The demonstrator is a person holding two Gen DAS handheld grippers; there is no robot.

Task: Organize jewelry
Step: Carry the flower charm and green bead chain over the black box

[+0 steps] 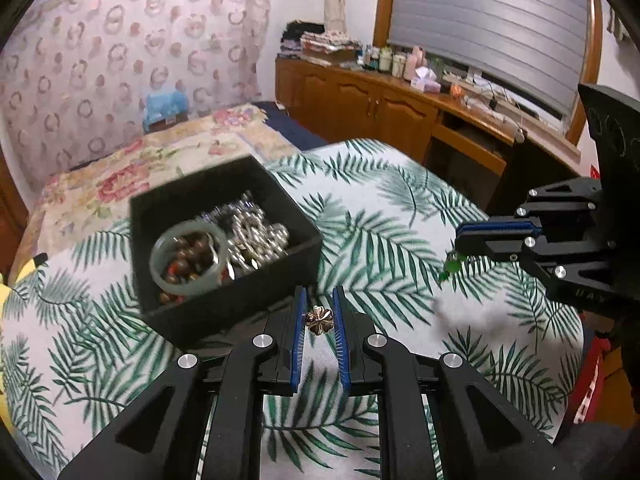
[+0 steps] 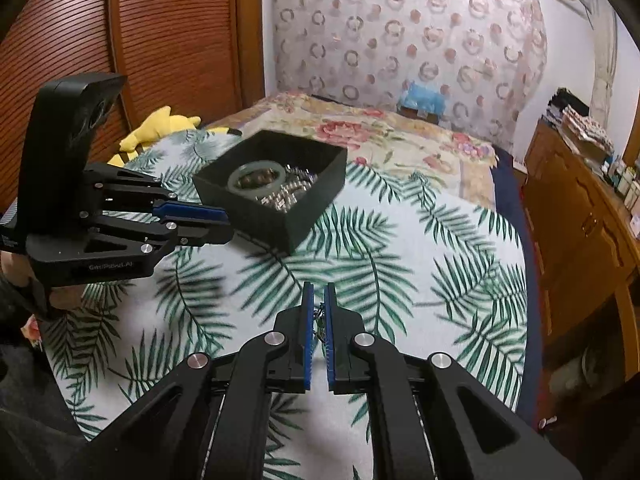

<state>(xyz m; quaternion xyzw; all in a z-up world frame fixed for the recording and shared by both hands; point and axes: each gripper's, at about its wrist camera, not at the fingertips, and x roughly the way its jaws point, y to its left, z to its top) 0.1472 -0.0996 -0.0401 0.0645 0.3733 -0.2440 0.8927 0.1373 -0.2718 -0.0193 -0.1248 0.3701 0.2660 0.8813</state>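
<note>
- The black box [image 1: 224, 248] sits on the palm-leaf cloth [image 1: 400, 240], with a pale green bangle [image 1: 186, 262], brown beads [image 1: 192, 252] and silver chain [image 1: 256, 240] inside.
- The left gripper [image 1: 319, 316], just beside the box, pinches a gold flower brooch [image 1: 319, 319].
- The right gripper [image 2: 319, 312] hovers over the cloth, clamped on a dangling green-beaded earring [image 1: 450, 266].

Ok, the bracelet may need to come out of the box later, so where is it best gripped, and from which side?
Grip the green bracelet across its rim, one finger inside the ring and one outside. Come from above, since it lies nearly flat on the beads and the black box has walls all round. The side away from the silver chain looks safest.
</note>
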